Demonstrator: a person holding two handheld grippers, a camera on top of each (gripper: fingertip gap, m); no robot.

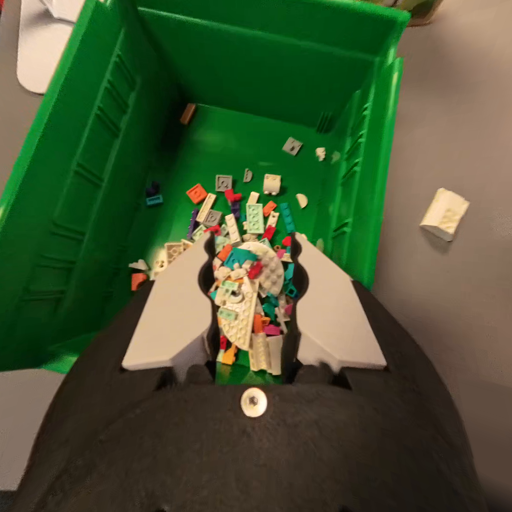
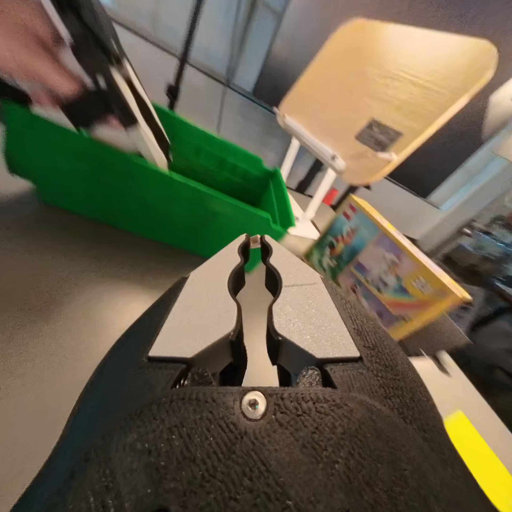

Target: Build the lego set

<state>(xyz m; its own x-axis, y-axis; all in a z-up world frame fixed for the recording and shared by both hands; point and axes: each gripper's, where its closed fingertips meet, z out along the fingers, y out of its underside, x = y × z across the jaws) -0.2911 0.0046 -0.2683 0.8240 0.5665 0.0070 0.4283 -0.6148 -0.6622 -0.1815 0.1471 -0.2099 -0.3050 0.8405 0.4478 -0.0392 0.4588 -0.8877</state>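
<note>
The left hand-held gripper (image 1: pixel 250 238) hangs open and empty over the green bin (image 1: pixel 91 171), above a heap of small toy bricks (image 1: pixel 246 279). The right hand-held gripper (image 2: pixel 254 240) pinches a tiny pale brick (image 2: pixel 254 240) above the table (image 2: pixel 69 277), beside a colourful box (image 2: pixel 382 266).

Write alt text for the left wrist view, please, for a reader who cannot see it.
The left gripper, open and empty, hovers over a pile of small bricks inside a green bin on a grey table. One white brick lies on the table outside the bin.
</note>
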